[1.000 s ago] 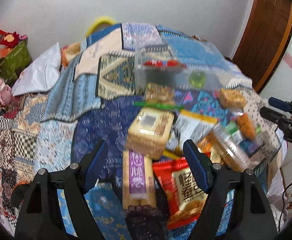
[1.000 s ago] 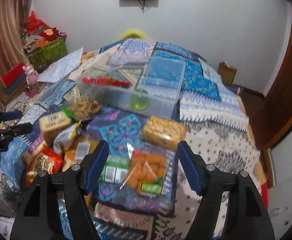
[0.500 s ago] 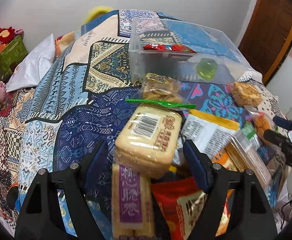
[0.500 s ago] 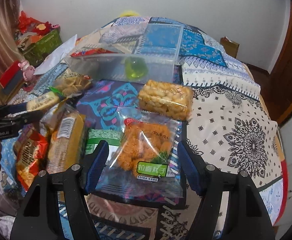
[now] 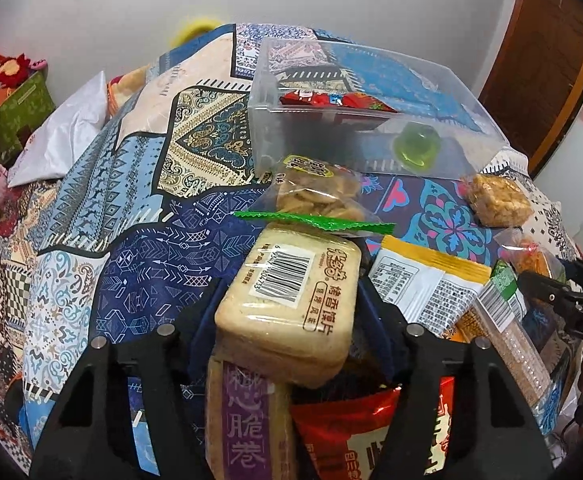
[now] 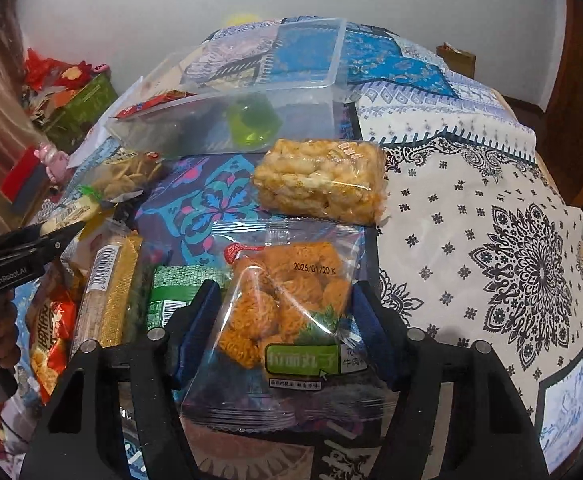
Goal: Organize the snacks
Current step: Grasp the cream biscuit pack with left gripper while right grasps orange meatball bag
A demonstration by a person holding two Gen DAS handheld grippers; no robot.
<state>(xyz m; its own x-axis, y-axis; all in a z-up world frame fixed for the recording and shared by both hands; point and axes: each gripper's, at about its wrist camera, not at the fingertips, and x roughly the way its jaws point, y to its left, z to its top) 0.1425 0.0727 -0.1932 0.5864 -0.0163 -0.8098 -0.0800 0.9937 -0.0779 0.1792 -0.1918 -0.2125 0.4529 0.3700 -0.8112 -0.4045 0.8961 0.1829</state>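
My left gripper is closing, its jaws flanking the biscuit pack without clearly pressing it. My right gripper is closing around the noodle bag, pads at its edges. At 12 o'clock from both lies the clear bin; the rice cake sits between bag and bin.
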